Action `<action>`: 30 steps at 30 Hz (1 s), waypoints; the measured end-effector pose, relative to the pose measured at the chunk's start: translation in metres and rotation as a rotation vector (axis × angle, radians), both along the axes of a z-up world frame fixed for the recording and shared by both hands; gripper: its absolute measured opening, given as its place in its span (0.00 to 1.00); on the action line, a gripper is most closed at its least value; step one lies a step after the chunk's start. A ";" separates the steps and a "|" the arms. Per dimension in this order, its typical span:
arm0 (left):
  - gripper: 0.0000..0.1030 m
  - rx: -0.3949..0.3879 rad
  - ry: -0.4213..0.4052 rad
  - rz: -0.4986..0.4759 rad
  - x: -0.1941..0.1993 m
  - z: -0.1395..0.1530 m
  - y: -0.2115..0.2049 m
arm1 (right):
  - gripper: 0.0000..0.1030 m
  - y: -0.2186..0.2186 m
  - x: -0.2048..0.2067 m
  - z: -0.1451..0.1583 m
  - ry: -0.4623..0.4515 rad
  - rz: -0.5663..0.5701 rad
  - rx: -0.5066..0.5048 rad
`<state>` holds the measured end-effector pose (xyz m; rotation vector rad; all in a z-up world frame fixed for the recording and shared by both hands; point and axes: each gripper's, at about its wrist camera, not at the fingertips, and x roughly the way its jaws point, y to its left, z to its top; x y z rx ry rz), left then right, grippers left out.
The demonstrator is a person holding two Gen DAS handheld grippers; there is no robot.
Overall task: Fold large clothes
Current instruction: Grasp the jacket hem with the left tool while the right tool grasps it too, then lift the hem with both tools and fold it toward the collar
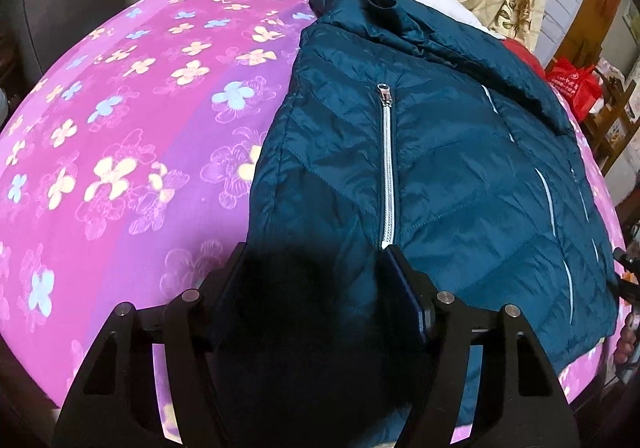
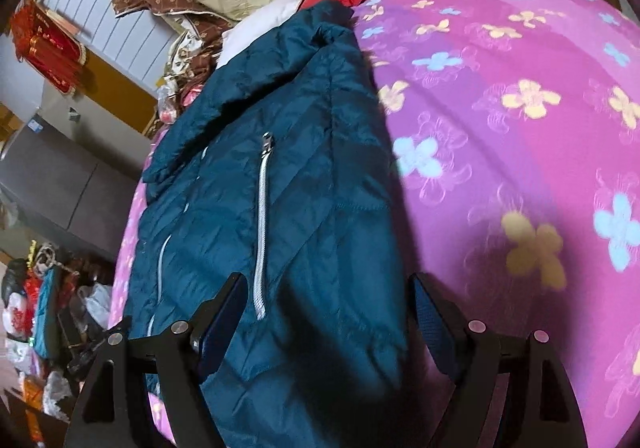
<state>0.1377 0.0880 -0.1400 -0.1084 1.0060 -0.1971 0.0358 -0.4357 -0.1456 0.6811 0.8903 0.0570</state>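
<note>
**Inspector:** State of the left gripper (image 1: 312, 260)?

**Onlooker:** Jaws spread wide. Both fingers hang over the hem end of the jacket (image 1: 420, 175). The right-hand finger (image 1: 404, 288) has its tip at the bottom of the jacket's silver zip; the other finger sits nearer the jacket's side edge. Whether the tips press the fabric, I cannot tell.

**Inspector:** And the right gripper (image 2: 324, 284)?

**Onlooker:** Also spread wide, tilted against the jacket's length. Its left-hand finger (image 2: 228, 308) lies over the jacket beside the zip's lower end. The right-hand finger (image 2: 432, 312) stands just past the jacket's side edge. Nothing is pinched between the pads.
</note>
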 end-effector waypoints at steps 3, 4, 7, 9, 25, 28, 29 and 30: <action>0.64 -0.009 0.005 -0.001 -0.007 0.001 0.001 | 0.78 0.004 -0.008 -0.001 -0.002 0.012 0.010; 0.64 -0.014 0.005 -0.004 -0.010 0.002 0.001 | 0.78 0.005 -0.011 -0.001 -0.002 0.016 0.010; 0.64 -0.038 0.010 -0.014 -0.017 0.003 0.002 | 0.78 0.009 -0.018 -0.001 -0.003 0.035 0.010; 0.64 -0.075 0.015 -0.022 -0.019 0.003 0.005 | 0.78 0.012 -0.024 -0.001 -0.005 0.049 0.011; 0.64 -0.661 0.085 -0.056 -0.015 -0.002 0.049 | 0.77 0.010 -0.040 -0.015 -0.090 0.097 0.268; 0.67 -0.701 0.082 -0.053 -0.015 -0.005 0.051 | 0.75 0.019 -0.035 -0.015 -0.091 0.122 0.281; 0.69 -0.713 0.081 -0.050 -0.015 -0.006 0.052 | 0.75 0.023 -0.033 -0.015 -0.089 0.128 0.270; 0.71 -0.727 0.079 -0.043 -0.015 -0.007 0.053 | 0.75 0.029 -0.031 -0.014 -0.083 0.135 0.244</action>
